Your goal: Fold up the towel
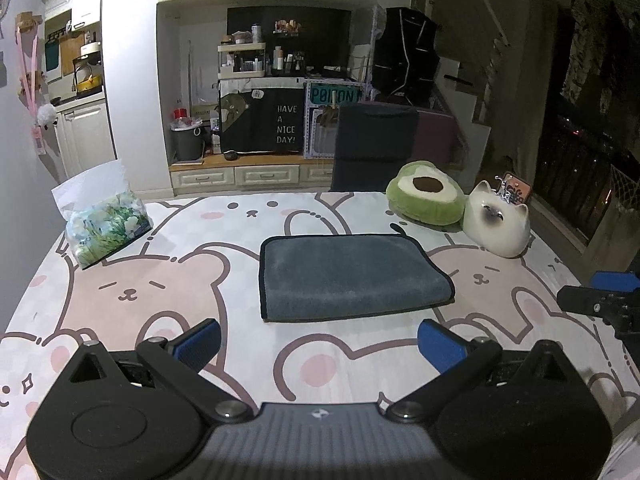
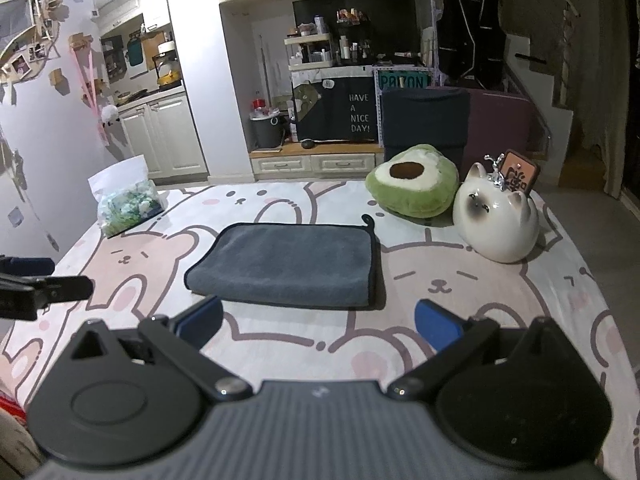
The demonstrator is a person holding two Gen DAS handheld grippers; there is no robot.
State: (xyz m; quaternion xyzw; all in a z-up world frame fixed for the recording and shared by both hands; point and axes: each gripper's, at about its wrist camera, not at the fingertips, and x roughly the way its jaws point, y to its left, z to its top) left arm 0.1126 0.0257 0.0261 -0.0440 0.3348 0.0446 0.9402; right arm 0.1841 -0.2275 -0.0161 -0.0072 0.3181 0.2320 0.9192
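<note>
Both tongs (image 1: 319, 344) (image 2: 319, 326) released; folded grey towel (image 1: 352, 276) beyond; cloth (image 1: 286, 124) reads "HAVE A NICE DAY!"

The grey towel (image 1: 352, 276) lay folded flat on the bear-print cloth (image 1: 152, 292). The left gripper (image 1: 319, 342) hung just short of it, blue pads (image 1: 199, 340) spread wide, holding nothing.

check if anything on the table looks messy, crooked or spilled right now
Nothing stands out. The grey towel lies flat and folded in a neat rectangle, with only its small hanging loop sticking out at a far corner. Both the left gripper and right gripper are open and hold nothing.
</note>
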